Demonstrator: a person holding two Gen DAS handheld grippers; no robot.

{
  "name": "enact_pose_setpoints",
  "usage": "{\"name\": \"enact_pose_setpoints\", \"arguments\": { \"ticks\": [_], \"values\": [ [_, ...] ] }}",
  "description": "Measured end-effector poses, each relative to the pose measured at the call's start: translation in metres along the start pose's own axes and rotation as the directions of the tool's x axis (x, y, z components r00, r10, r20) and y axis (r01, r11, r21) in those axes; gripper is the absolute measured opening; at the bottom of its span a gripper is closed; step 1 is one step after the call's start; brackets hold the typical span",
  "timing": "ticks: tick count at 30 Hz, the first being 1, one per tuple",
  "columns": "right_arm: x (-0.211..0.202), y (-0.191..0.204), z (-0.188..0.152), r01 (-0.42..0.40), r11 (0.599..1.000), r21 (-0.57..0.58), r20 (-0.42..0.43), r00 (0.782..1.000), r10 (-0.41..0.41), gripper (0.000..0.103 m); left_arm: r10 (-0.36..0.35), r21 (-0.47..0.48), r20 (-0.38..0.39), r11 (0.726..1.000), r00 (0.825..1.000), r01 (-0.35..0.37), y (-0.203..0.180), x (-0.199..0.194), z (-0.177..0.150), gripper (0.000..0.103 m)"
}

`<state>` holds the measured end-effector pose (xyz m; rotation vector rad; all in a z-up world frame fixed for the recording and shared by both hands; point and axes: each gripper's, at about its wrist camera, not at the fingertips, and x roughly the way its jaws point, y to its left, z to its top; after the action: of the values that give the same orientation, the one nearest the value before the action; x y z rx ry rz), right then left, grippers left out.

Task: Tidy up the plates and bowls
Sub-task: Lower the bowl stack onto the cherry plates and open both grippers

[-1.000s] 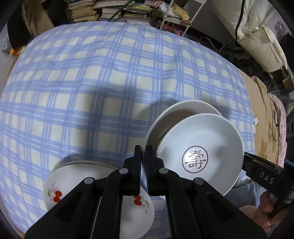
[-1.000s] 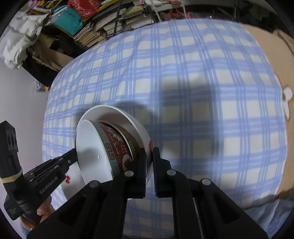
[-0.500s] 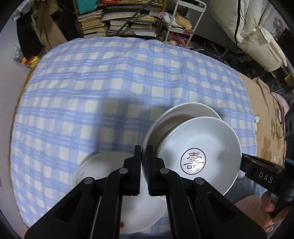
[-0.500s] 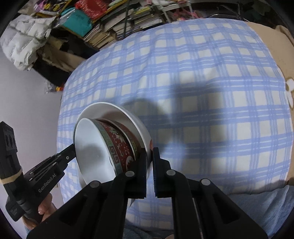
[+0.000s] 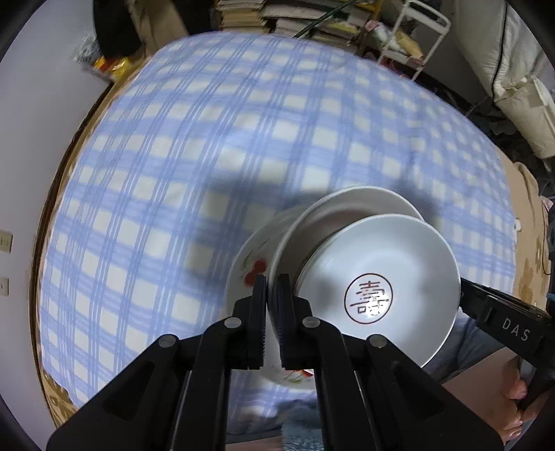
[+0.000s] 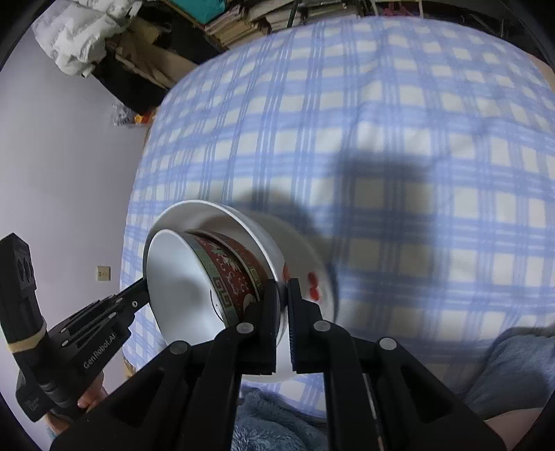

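Both grippers hold one stack above the checked cloth. A white bowl [image 5: 381, 277] with a red character mark and a red patterned outside [image 6: 232, 277] sits nested in a larger white plate [image 5: 347, 208]. My left gripper [image 5: 271, 291] is shut on the plate's rim on one side. My right gripper [image 6: 283, 295] is shut on the rim on the opposite side [image 6: 242, 222]. A white plate with red cherries [image 5: 253, 256] lies on the cloth right under the stack, also seen in the right wrist view [image 6: 312, 277].
The blue-and-cream checked cloth [image 5: 208, 156] covers a rounded table. Stacked books and a white cart [image 5: 409, 31] stand beyond its far edge, a white padded bag [image 5: 513, 86] at the right. A wall [image 6: 69, 156] is at the left.
The held stack has moved leftward and now hangs directly over the cherry plate, which earlier lay off to the left. Both grips are unchanged.
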<state>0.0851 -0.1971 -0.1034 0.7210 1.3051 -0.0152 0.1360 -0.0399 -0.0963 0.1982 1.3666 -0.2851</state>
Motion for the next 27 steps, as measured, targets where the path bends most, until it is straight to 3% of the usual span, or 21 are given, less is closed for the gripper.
{"name": "enact_pose_setpoints", "arguments": {
  "ticks": [3, 10, 17, 20, 24, 27],
  "values": [
    [0.014, 0.003, -0.003, 0.018, 1.0, 0.001, -0.014, 1.0, -0.018, 0.011, 0.024, 0.004, -0.036, 1.0, 0.999, -0.023, 0.004, 0.018, -0.014, 0.005],
    [0.013, 0.013, 0.002, 0.044, 0.997, -0.058, -0.002, 0.999, -0.045, 0.008, 0.008, -0.024, 0.011, 1.0, 1.0, -0.008, 0.008, 0.018, -0.02, 0.006],
    [-0.008, 0.023, -0.001, -0.002, 0.994, -0.109, 0.072, 0.997, 0.009, 0.008, 0.108, -0.003, 0.117, 0.994, 0.987, -0.108, 0.002, -0.009, -0.029, 0.013],
    [-0.02, 0.03, -0.008, 0.013, 0.988, -0.153, 0.095, 0.995, 0.002, 0.008, 0.116, -0.01, 0.165, 0.993, 0.979, -0.116, 0.003, -0.026, -0.036, 0.013],
    [-0.038, 0.037, -0.02, 0.03, 0.978, -0.206, 0.144, 0.99, 0.0, 0.013, 0.142, 0.008, 0.245, 0.989, 0.959, -0.148, -0.002, -0.054, -0.05, 0.018],
    [-0.056, 0.041, -0.031, 0.076, 0.965, -0.251, 0.22, 0.975, -0.019, 0.026, 0.147, 0.009, 0.289, 0.988, 0.946, -0.157, -0.003, -0.071, -0.063, 0.018]
  ]
}}
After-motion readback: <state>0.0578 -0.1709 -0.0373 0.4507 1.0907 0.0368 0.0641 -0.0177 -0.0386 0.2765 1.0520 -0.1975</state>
